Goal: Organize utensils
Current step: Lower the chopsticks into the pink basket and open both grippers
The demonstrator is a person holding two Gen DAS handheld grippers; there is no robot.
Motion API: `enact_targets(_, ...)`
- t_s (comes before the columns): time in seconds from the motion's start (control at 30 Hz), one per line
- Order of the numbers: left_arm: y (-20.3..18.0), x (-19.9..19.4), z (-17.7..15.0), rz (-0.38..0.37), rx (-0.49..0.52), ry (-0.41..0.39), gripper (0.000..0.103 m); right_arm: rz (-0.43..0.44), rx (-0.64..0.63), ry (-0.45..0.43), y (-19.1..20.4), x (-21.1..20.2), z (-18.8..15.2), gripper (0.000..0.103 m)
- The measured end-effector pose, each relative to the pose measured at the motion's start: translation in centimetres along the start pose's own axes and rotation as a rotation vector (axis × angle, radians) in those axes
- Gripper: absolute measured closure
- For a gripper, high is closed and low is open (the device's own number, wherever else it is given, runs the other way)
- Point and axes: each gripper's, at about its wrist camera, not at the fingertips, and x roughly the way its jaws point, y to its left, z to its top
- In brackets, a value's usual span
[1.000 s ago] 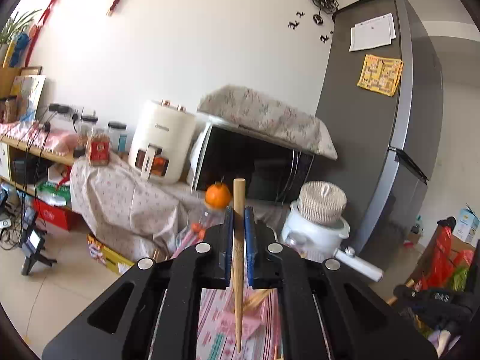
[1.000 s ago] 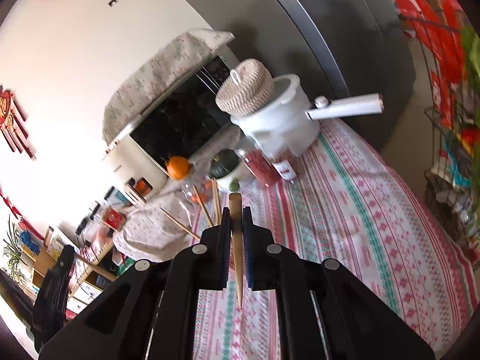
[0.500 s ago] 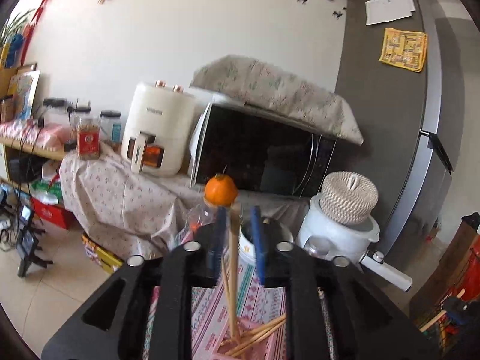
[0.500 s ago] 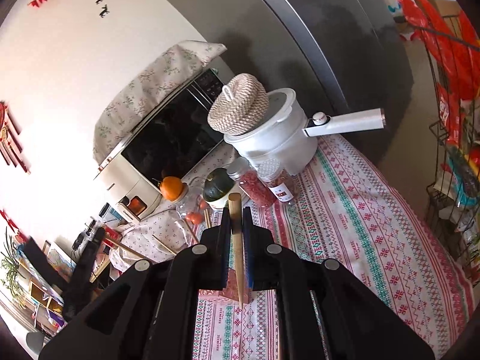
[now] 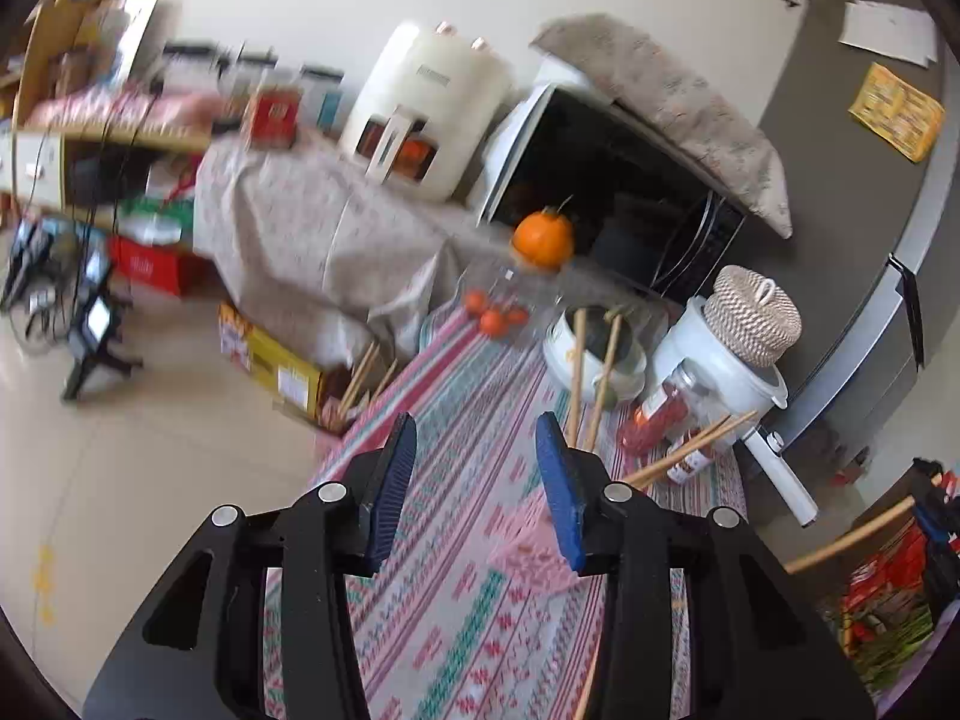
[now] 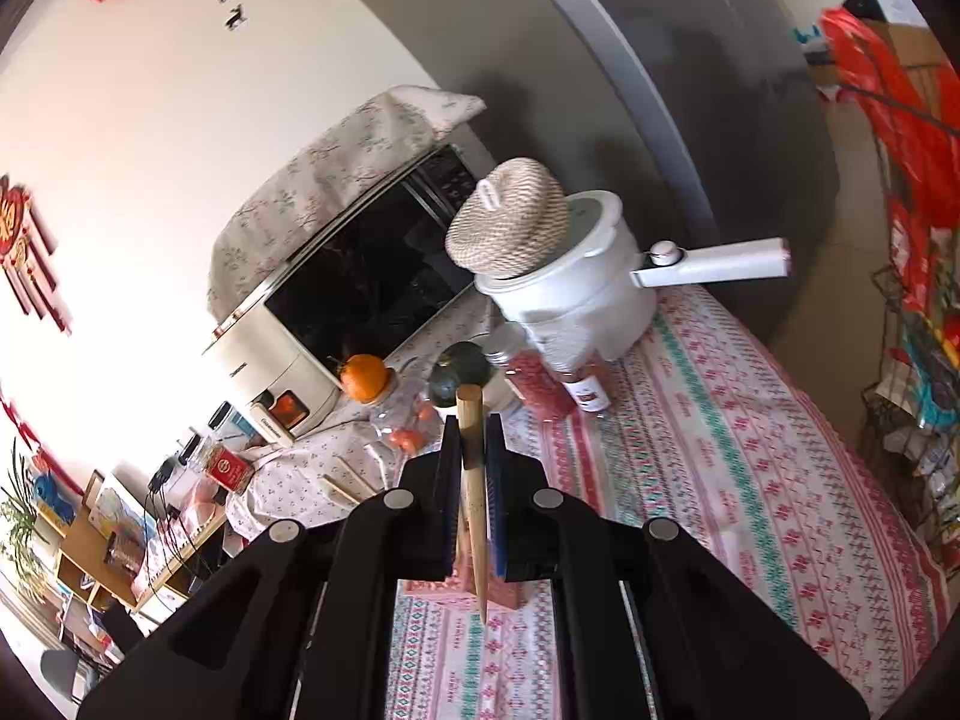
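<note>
The left tool (image 5: 475, 483) is opening with nothing between its blue pads, above the striped cloth on the table (image 5: 480, 600). Chopsticks (image 5: 591, 378) stand loose just beyond it, near the table's far edge by the white pot (image 5: 714, 360). The right tool (image 6: 471, 468) is clamped tight on one chopstick (image 6: 474, 480).

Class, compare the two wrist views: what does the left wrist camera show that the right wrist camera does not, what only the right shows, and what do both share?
Only the left wrist view: the left gripper, jaws opening with nothing between them, and loose chopsticks beyond it.

Only the right wrist view: the right gripper shut on a chopstick.

Both: the white pot with its woven lid, the orange, the microwave and the striped tablecloth.
</note>
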Motion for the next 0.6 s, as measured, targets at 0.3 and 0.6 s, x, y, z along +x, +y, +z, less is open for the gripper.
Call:
enact_targets(0.3,0.6,-1.4,2.0,-0.034,-0.019,-0.041,0.064,-0.006,-0.081,-0.047,6.4,2.8,0.8,0.095)
enact_targets(0.6,0.2,-0.4,1.7,-0.048,0.010,-0.005,0.064,-0.016,-0.146,0.022,8.2,9.3,-2.3,0.076)
